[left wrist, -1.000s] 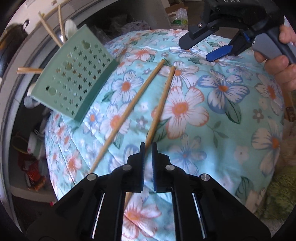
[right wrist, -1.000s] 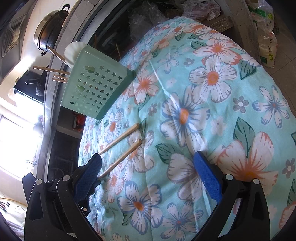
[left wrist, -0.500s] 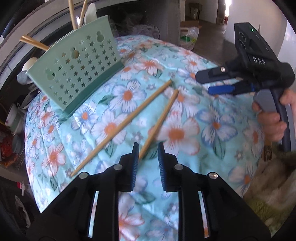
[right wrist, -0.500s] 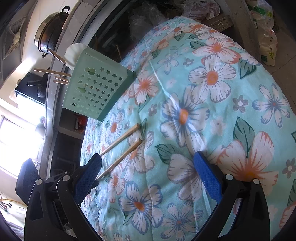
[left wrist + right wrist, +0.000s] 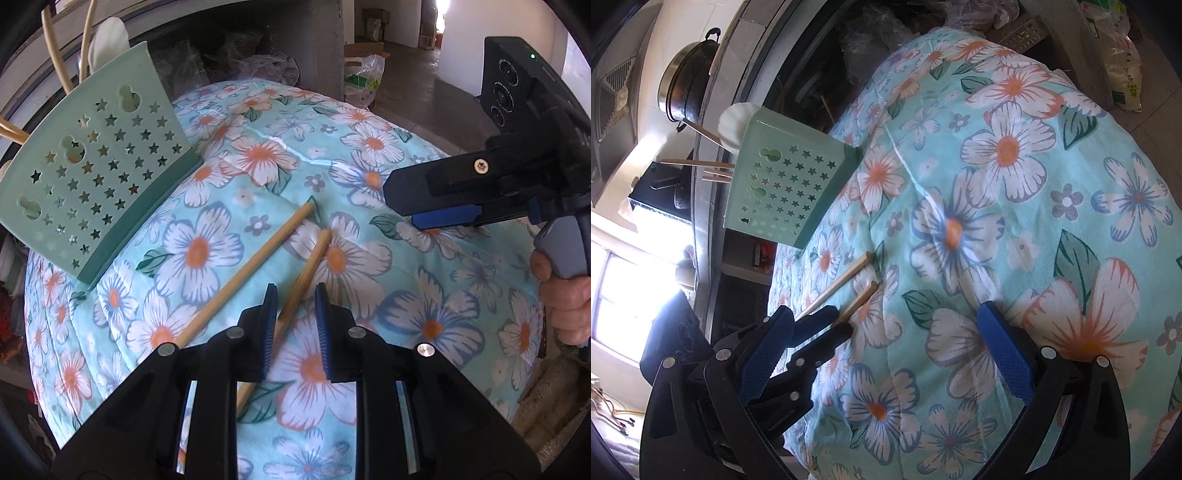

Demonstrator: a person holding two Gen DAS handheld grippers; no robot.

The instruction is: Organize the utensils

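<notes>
Two wooden chopsticks lie side by side on the floral cloth (image 5: 436,295): the left chopstick (image 5: 251,266) and the right chopstick (image 5: 310,262). My left gripper (image 5: 295,291) stands a little open astride the right chopstick, which runs between the pads close to the left one without being pinched. The right view shows the same pair, upper chopstick (image 5: 842,278) and lower chopstick (image 5: 860,297), with the left gripper (image 5: 836,321) over the lower one. My right gripper (image 5: 884,312) is wide open and holds nothing; it hovers at the right (image 5: 402,206), held by a hand (image 5: 565,295).
A mint-green perforated utensil holder (image 5: 99,177) stands tilted at the cloth's far left edge with chopsticks and a white spoon (image 5: 107,40) sticking out. A dark pot (image 5: 687,77) sits on the counter behind. The cloth drops off at the left and near edges.
My left gripper has gone from shut to slightly open and has slid forward along the right chopstick, rolling a little. The right gripper has stayed put and wide open.
</notes>
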